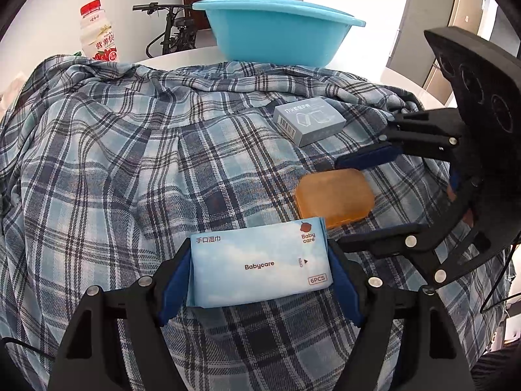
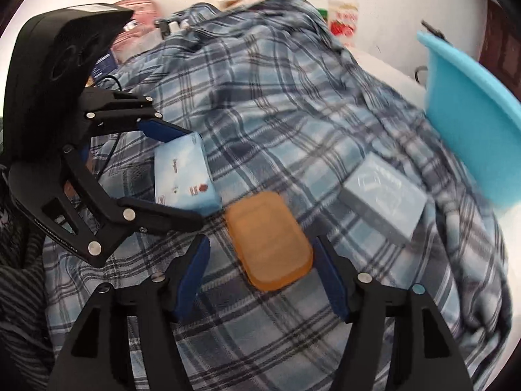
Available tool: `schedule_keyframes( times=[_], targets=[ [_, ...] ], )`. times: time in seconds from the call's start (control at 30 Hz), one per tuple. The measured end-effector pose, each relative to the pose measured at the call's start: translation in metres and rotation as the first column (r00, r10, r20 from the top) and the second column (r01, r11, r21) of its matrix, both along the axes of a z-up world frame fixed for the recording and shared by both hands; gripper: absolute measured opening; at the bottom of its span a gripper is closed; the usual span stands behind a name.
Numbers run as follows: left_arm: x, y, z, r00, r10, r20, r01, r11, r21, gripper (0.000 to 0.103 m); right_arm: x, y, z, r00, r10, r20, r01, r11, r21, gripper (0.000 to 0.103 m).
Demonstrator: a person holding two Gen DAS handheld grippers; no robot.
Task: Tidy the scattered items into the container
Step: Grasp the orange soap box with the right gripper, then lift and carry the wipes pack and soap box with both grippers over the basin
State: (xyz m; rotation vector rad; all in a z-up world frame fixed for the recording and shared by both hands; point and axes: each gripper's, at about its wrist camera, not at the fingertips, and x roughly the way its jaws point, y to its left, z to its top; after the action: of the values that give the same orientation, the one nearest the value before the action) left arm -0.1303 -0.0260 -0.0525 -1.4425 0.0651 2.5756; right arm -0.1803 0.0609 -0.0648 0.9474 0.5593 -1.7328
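We read "Babycare" across the middle of the one light-blue wipes pack (image 1: 259, 264), "Baby care" under a red emblem in its corner, and "6PCS" in a small frame. Our left gripper (image 1: 260, 268) has its blue pads pressed on both sides of this pack, clamped. Our right gripper (image 2: 260, 272) stands with jaws apart around the single translucent orange case (image 2: 268, 241); the right-wrist view shows a gap on the left side, and contact on the right we cannot tell. One grey carton (image 1: 307, 120) with a barcode lies just beyond; its print is unreadable. All three rest on the plaid cloth (image 1: 114, 163). One blue basin (image 1: 276, 32) stands behind, beside one red-capped bottle (image 1: 97, 32) with Chinese lettering
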Motion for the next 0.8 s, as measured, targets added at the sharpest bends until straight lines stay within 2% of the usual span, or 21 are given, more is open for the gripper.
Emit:
schedule_keyframes(
  times=[0.17, 0.23, 0.4, 0.57, 0.8],
  targets=[
    [0.0, -0.003, 0.0, 1.0, 0.017, 0.003, -0.017, 1.0, -0.001, 0.079, 0.001, -0.01, -0.006, 0.998, 0.037, -0.052, -0.036, 0.999, 0.028, 0.061],
    [0.0, -0.004, 0.0, 1.0, 0.018, 0.003, -0.018, 1.0, 0.001, 0.079, 0.002, -0.011, -0.006, 0.996, 0.032, -0.078, -0.031, 0.999, 0.025, 0.045],
    [-0.001, -0.002, 0.0, 1.0, 0.011, 0.004, -0.011, 1.0, 0.0, 0.079, 0.01, -0.005, 0.0, 0.992, -0.004, -0.127, 0.009, 0.999, 0.039, 0.043],
    [-0.003, 0.001, 0.001, 1.0, 0.005, 0.003, -0.005, 1.0, 0.01, 0.079, 0.009, 0.008, 0.011, 0.99, -0.107, -0.088, 0.11, 0.994, 0.027, 0.043],
    [-0.003, 0.007, 0.007, 1.0, -0.005, -0.009, 0.005, 1.0, 0.007, 0.079, 0.005, 0.027, 0.014, 0.971, -0.241, -0.006, 0.241, 0.971, -0.007, 0.043]
  ],
)
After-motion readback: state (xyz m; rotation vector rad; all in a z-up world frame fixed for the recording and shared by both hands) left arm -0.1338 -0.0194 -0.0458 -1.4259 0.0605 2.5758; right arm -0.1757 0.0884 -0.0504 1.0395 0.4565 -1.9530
